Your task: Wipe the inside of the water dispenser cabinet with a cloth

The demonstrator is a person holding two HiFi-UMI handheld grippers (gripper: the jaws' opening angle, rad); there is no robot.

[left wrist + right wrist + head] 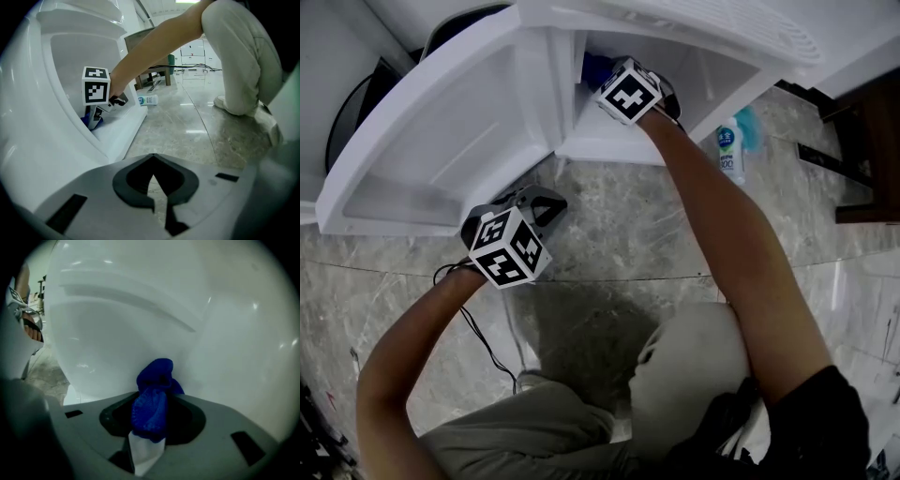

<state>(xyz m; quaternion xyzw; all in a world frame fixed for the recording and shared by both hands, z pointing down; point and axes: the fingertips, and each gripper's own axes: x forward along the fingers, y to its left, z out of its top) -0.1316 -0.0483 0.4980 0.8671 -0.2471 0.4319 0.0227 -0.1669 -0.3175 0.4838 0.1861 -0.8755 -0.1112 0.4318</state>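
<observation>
Khaki trousers (581, 422) sit right under you, knees bent over the grey marble floor (628, 234).

Your left tool (546, 204) is the closer one. Its jaws are pressed together with nothing in them, and it's over the floor at the bottom corner of the open white door (441, 141). Can't tell if it actually touches the door.

Past that, your right arm goes straight into the white water dispenser cabinet (609, 141). The right tool (152, 420) is pinching the cloth (157, 376), a blue one, all bunched up, with a wad sticking out beyond the tips. From the left gripper view the cloth sits low, near the cabinet's floor, and your right gripper view has it up against the smooth white inner wall, though whether it's really pressing on it I can't say.

Just right of the cabinet there's a white bottle (729, 155) with a teal cap and a blue label, lying on its side on the floor. Further out on that side you've got some dark wooden furniture (862, 141).
</observation>
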